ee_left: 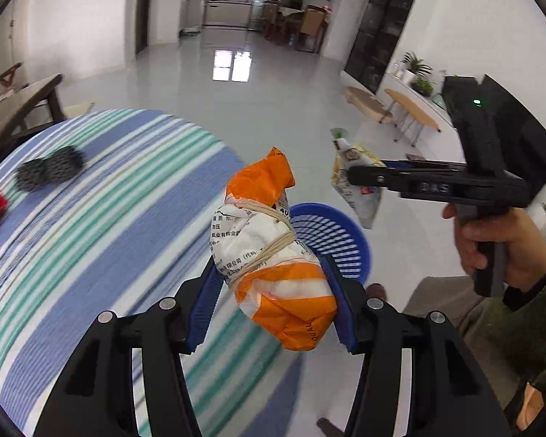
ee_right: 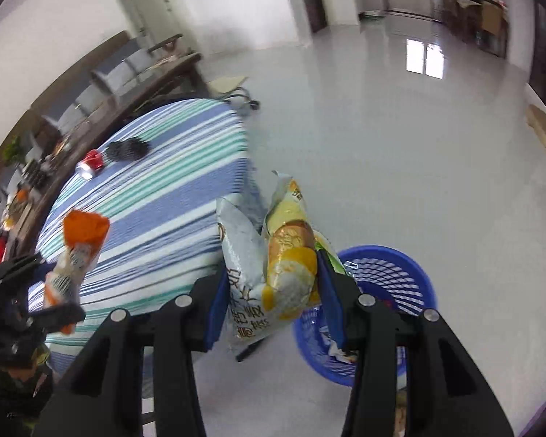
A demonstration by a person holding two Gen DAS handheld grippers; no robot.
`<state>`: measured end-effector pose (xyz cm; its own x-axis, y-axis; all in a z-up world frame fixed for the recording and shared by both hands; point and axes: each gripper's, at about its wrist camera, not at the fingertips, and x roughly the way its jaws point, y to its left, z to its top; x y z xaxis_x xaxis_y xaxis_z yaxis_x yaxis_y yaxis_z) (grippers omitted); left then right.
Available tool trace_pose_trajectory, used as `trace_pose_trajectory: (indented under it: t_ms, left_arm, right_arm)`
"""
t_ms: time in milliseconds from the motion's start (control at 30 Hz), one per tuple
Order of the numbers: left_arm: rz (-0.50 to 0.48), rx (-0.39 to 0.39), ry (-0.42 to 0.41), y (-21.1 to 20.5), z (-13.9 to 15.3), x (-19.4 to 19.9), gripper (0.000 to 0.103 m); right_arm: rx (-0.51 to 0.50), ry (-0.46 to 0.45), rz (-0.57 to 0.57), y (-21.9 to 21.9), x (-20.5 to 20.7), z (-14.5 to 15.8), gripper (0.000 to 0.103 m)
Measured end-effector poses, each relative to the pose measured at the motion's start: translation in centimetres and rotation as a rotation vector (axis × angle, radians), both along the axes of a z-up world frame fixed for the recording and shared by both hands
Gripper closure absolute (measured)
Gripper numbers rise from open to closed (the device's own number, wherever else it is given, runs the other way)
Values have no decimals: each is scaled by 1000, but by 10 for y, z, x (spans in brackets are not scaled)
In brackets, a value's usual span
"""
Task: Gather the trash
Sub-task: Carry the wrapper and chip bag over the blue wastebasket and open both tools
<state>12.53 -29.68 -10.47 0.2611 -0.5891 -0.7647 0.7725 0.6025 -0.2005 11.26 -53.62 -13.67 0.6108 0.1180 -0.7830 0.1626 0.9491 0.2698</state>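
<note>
Carrying trash | left tool [ee_left: 273, 291] clamped on soft, light bundle [ee_left: 273, 255] mid-body | right tool [ee_right: 271, 298] clamped on crinkly, slippery bags [ee_right: 273, 266] | bin [ee_right: 382, 273] just ahead

Orange-white packet [ee_left: 273, 255], blue basket [ee_left: 331, 233], striped tablecloth [ee_left: 109, 200]

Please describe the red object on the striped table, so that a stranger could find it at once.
Start at the table with the blue, green and white striped cloth. Near its far side two small things lie beside each other. The one you want is the red and silver can on its side; its neighbour is a dark, spiky-looking lump.
</note>
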Motion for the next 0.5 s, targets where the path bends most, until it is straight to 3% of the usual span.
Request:
trace_pose_trajectory:
  t_ms: [133,300,500]
  left_arm:
    - [-68,7,30,-62,-13,-13,48]
    - [-104,40,99,-129,-52,-12,48]
    - [-121,85,127,-187,-100,1,47]
  right_arm:
    - [-17,40,-80,-40,-5,-25,59]
    - [13,79,-183,-85,-15,-63,59]
    - [65,95,-227,-115,-18,-78,59]
